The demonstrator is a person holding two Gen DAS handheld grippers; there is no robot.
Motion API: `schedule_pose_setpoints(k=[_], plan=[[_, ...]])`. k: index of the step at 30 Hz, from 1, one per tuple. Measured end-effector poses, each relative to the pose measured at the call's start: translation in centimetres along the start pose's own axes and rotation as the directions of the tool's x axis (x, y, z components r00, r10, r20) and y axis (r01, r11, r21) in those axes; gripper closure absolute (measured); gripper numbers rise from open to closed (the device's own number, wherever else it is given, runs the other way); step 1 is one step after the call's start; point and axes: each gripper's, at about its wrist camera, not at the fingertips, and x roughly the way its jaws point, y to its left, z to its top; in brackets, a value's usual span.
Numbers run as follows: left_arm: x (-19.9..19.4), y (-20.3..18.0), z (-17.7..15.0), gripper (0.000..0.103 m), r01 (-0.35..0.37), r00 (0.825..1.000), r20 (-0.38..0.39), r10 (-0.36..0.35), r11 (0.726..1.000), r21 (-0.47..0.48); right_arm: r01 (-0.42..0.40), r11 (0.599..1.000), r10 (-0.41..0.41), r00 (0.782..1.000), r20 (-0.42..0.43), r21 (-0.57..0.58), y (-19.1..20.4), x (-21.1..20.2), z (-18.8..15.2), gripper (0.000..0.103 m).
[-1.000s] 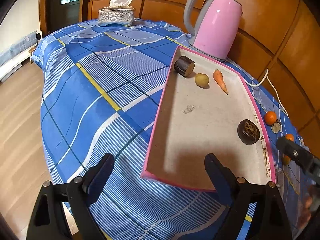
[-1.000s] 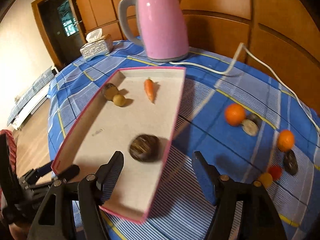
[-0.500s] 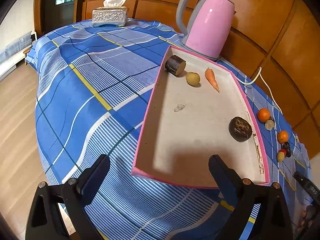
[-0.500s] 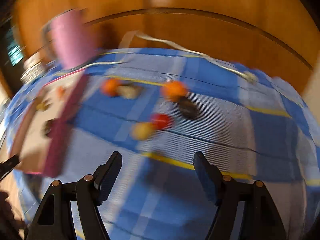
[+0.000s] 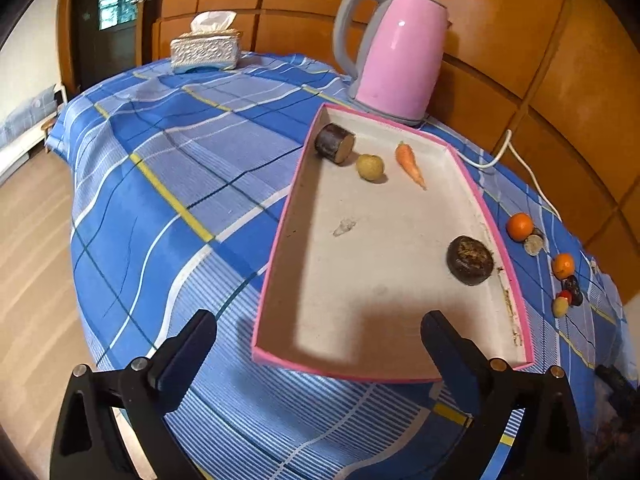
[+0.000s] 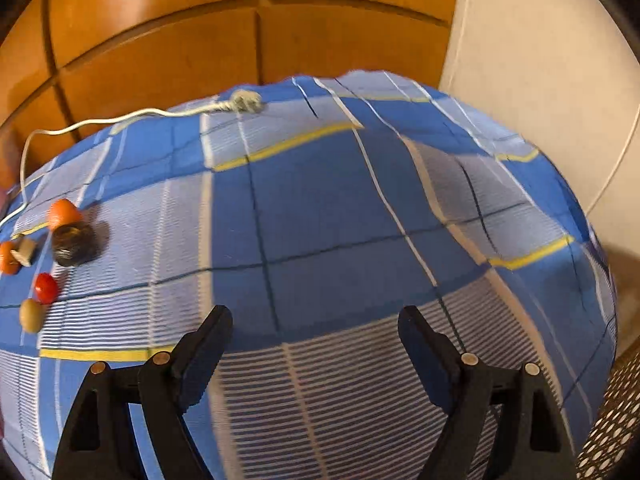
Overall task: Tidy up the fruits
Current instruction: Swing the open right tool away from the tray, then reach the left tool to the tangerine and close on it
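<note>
Left wrist: 4 items in pink-rimmed tray point(image 5: 276, 240)

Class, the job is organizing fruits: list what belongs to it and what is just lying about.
Belongs: pink-rimmed tray, carrot, yellow fruit, two dark pieces, oranges, red fruit.
Lying about: pink kettle, its cord, tissue box.

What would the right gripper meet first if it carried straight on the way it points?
Probably just the bare blue checked tablecloth. The open right gripper has nothing between its fingers, and the small fruits lie well off to its left.
</note>
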Motion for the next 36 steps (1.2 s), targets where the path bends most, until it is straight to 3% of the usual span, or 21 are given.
schedule_pose_setpoints(k=[6,11,18,21,24,26,27,36], plan=[[-1.6,-1.9,2.0,0.000,0.056,0.997,0.051,-0.059,0.996,0.071,-0.003,1.000,0.002,0.999,0.042,0.023,-0.4,-0.1,-1.0,0.009],[-2.0,-5.1,4.4,0.000,0.127,0.990,0.040,-0.133,0.984,0.128,0.001,1.000,-0.002,0.999,0.052,0.023,-0.1,0.1,-1.1,0.008],[-0.7,-11.4,6.8,0.005,0.243,0.969,-0.022,-0.246,0.932,0.268,0.004,1.000,-0.005,0.998,0.059,0.024,0.1,0.2,-1.1,0.008],[1.0,-13.9,7.6,0.012,0.266,0.964,-0.065,-0.259,0.907,0.327,0.005,1.000,-0.006,0.998,0.060,0.025,0.1,0.2,-1.1,0.008],[3.2,-16.2,8.2,0.029,0.298,0.954,-0.134,-0.267,0.883,0.363,0.005,1.000,-0.006,0.998,0.061,0.024,0.1,0.2,-1.1,0.008],[4.8,-17.5,8.4,0.047,0.337,0.939,-0.191,-0.284,0.864,0.373,0.005,1.000,-0.006,0.998,0.061,0.024,0.1,0.2,-1.1,0.008],[5.4,-18.0,8.4,0.050,0.343,0.936,-0.210,-0.282,0.861,0.375,0.005,1.000,-0.006,0.998,0.062,0.024,0.1,0.2,-1.1,0.008],[10.7,-22.6,8.9,0.056,0.343,0.925,-0.299,-0.234,0.852,0.396,0.003,1.000,-0.004,0.998,0.063,0.023,0.1,0.2,-1.1,0.007]])
